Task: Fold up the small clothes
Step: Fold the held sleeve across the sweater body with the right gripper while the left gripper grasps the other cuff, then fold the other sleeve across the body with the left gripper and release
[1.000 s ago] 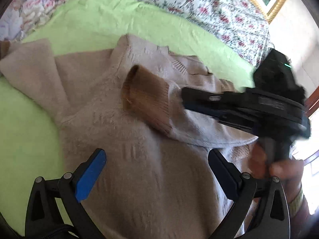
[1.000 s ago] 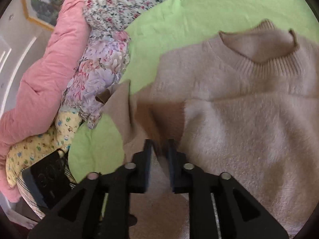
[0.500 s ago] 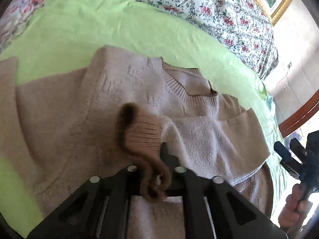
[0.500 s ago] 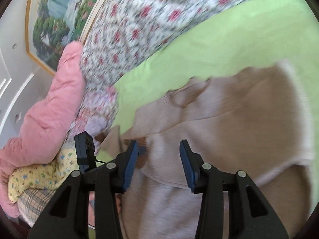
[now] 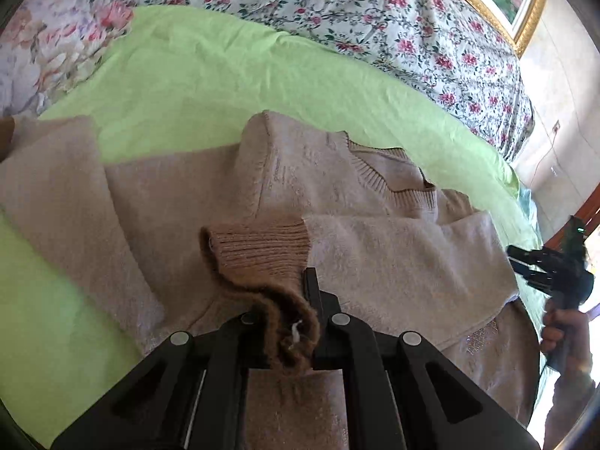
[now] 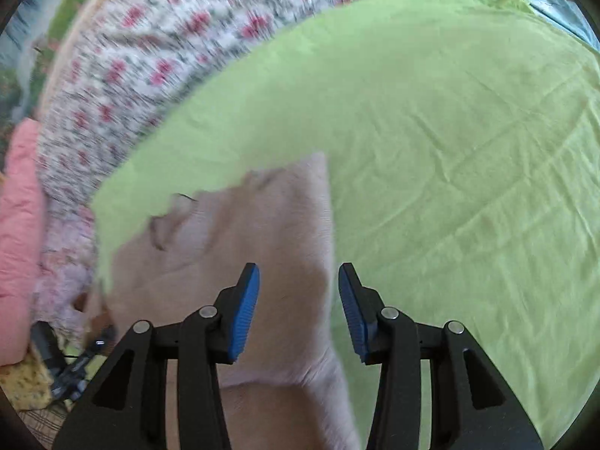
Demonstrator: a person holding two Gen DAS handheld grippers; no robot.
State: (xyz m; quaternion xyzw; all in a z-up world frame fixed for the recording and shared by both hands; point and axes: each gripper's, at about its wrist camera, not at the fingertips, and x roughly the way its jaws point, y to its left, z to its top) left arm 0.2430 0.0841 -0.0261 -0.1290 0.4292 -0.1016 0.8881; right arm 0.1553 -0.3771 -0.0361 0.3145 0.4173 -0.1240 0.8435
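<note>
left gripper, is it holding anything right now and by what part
Yes: the left gripper is shut on the beige sweater, pinching the ribbed brown cuff of the sleeve folded across its front. The right gripper is open, holding nothing.

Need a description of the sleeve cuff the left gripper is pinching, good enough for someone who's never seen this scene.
Start at the lime-green sheet on the bed; a fuzzy beige sweater lies flat on it. One sleeve is folded across the chest, and its end is the cuff, clamped in the left gripper. Unlike the pale fluffy knit around it, it is a darker brown ribbed band.
</note>
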